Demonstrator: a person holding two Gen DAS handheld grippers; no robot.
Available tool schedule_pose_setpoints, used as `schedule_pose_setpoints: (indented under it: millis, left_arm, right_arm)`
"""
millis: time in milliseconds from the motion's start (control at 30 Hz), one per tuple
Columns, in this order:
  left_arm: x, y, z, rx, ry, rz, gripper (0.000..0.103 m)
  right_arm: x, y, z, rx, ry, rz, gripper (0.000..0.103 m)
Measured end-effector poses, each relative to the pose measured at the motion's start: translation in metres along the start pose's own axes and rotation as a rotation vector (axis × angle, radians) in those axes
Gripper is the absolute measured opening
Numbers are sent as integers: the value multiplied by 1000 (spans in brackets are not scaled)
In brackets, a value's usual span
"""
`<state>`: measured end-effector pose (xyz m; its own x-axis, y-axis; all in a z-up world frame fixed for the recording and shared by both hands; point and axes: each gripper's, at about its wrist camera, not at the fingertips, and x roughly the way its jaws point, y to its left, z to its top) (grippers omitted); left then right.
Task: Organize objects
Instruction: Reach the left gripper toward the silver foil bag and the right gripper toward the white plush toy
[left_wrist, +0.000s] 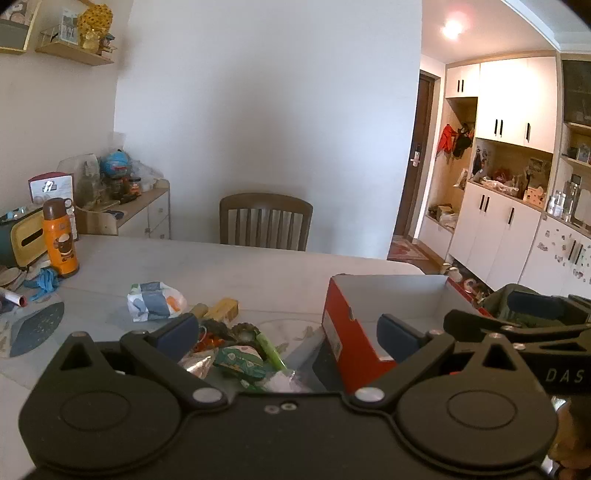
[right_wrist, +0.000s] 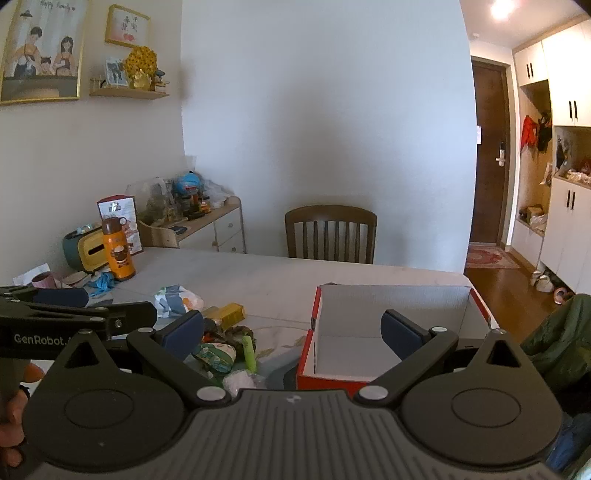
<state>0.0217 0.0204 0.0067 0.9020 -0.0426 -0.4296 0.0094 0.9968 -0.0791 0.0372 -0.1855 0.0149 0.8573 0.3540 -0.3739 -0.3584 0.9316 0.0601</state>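
Note:
A pile of small items lies on the pale table (left_wrist: 229, 266): a green marker (left_wrist: 271, 349), a teal packet (left_wrist: 238, 363), a yellow block (left_wrist: 225, 308) and a white-and-blue pouch (left_wrist: 155, 301). To its right stands an open red box (left_wrist: 347, 343) with a white, empty inside. My left gripper (left_wrist: 288, 334) is open, hovering over the pile and the box's left wall. My right gripper (right_wrist: 293, 332) is also open, spanning the marker (right_wrist: 249, 352) and the red box (right_wrist: 308, 350). Nothing is between either pair of fingers.
An orange flask (left_wrist: 61, 238), a yellow tissue box (left_wrist: 26, 240) and blue gloves (left_wrist: 44, 280) crowd the table's far left. A wooden chair (left_wrist: 266, 221) stands behind the table. White cabinets (left_wrist: 498, 221) line the right wall. A hand (right_wrist: 11, 432) grips the left tool.

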Motion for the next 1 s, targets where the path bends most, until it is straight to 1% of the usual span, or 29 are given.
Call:
schedule_pose_setpoints:
  millis: [233,333,533,600,667,833,1000]
  left_arm:
    - [19,20,6,22,30,-25,102]
    - [32,31,6,20,54,-35,102]
    - [67,60,-2,44,112,-13,102]
    - [82,71,-7,54,140,-1,102]
    - [99,83,-14,53,184,2,102]
    - [133,113,-29,17,281,3,102]
    - [162,137,-38,-14,348,-13,102]
  right_arm:
    - [20,15,2,-7,26,-20,103]
    - [32,21,1,-22,56,-15,103]
    - [62,39,-7,-53,138,22,103]
    - [73,45,-10,-56,166,35,103]
    - [86,49,-13,-58,203,44,103]
    - [117,63,-27,-63,297,79,103]
    - [139,80,-49,-130,374,88,102]
